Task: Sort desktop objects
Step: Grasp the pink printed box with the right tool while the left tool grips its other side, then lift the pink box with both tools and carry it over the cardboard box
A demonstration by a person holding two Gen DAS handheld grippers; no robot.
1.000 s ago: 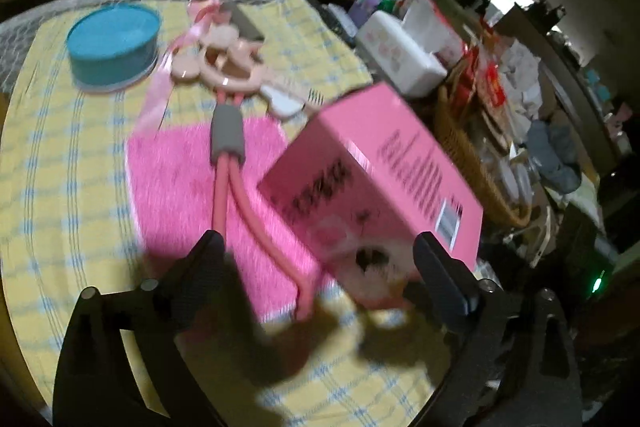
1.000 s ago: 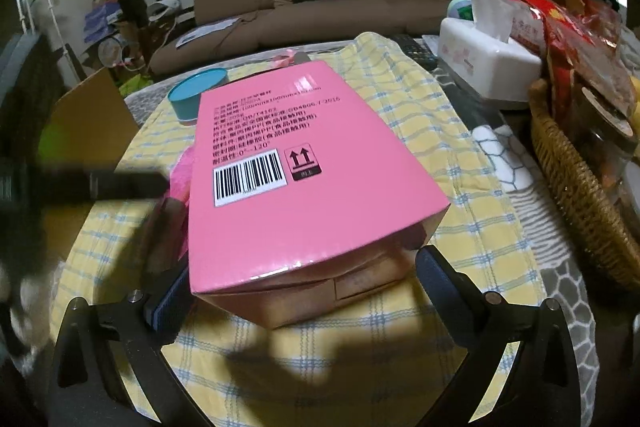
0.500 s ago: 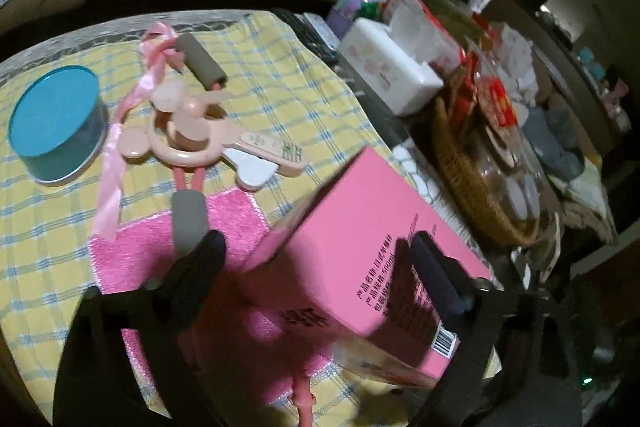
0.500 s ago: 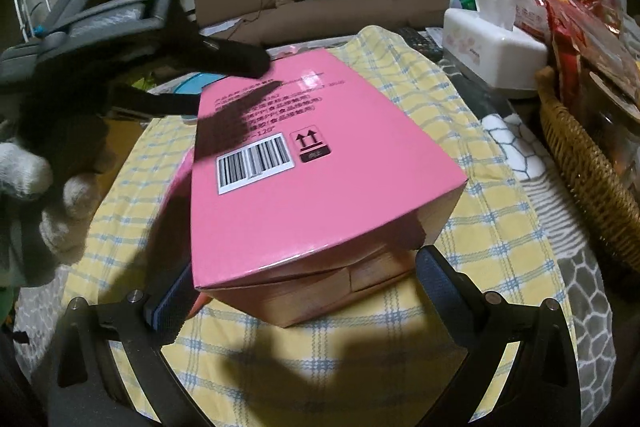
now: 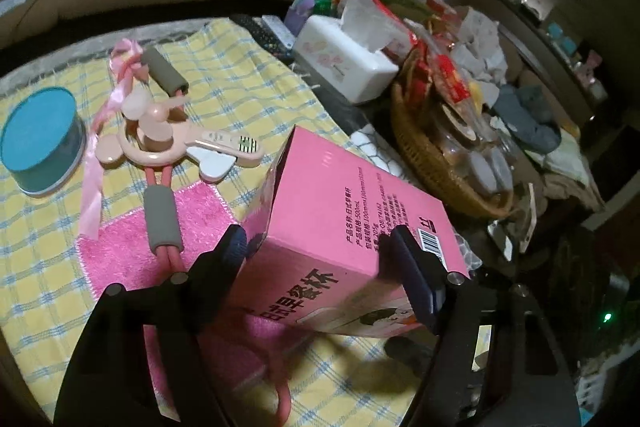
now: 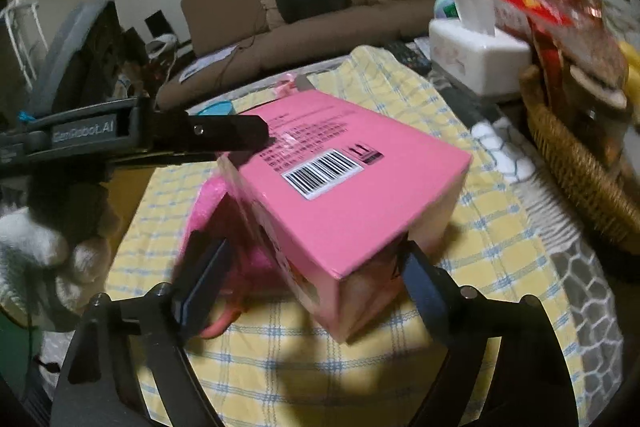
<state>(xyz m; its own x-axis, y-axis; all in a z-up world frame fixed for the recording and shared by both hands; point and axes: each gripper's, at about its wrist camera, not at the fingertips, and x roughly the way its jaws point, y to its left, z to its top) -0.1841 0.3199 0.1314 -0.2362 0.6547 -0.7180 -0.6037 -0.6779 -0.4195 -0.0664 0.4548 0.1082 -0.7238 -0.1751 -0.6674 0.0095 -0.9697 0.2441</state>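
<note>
The pink carton [image 5: 352,227], a printed cardboard box for a breakfast cup, sat tilted at the near edge of the counter [image 5: 248,75], one end raised over the pink fluffy cloth [image 5: 132,251] on the yellow checked cover. The left tongs [image 5: 316,251] had just been closing, and their two pads lay against opposite faces of the carton, clamped on it as far as the left wrist view showed. The right tongs [image 6: 316,267] had also just been closing around the carton's near end, one pad close to the right face, the other standing clear on the left; they were apart and not yet pressing.

The carton looked light and fairly stiff, but thin card with a glossy skin would likely dent under a hard squeeze and slide under a weak one. The cup inside could be breakable and might shift. A hold across the two broad faces, near the middle and away from the flap end, seemed safest, with the box kept level when carried.

Beyond it lay a pink handheld fan [image 5: 152,135], a resistance band with grey foam grips [image 5: 160,215], a pink ribbon [image 5: 100,155] and a teal round tin [image 5: 40,139] at far left. A white tissue box [image 5: 340,63] and a wicker basket [image 5: 432,163] stood to the right.
</note>
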